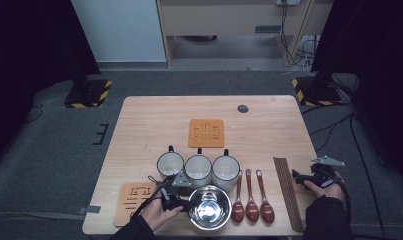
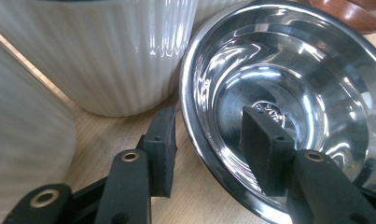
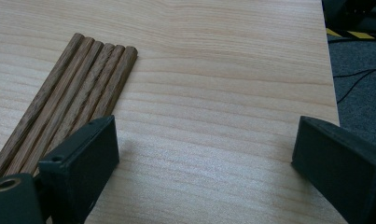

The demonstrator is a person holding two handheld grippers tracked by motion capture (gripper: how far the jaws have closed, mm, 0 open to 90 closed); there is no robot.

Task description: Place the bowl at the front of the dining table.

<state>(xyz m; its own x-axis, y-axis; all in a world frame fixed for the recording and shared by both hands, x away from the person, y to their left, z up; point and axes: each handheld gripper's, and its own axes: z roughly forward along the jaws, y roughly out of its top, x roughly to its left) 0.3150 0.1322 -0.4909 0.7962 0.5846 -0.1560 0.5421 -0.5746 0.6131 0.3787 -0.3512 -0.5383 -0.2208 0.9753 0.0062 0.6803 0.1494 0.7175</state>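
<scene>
Steel bowl [image 2: 288,88] near the tabletop's [image 1: 154,120] front edge has its rim between the left gripper's [image 2: 209,149] parted jaws; right gripper [image 3: 204,163] gapes beside chopsticks [image 3: 69,102].

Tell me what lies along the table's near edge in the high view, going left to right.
Orange mat → left gripper → steel bowl → three brown spoons → wooden sticks → right gripper.

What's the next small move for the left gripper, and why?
Probably close the left gripper: its fingers straddle the steel bowl rim, one inside, one outside, with a gap on each side. Closing would pinch the rim before lifting.
</scene>
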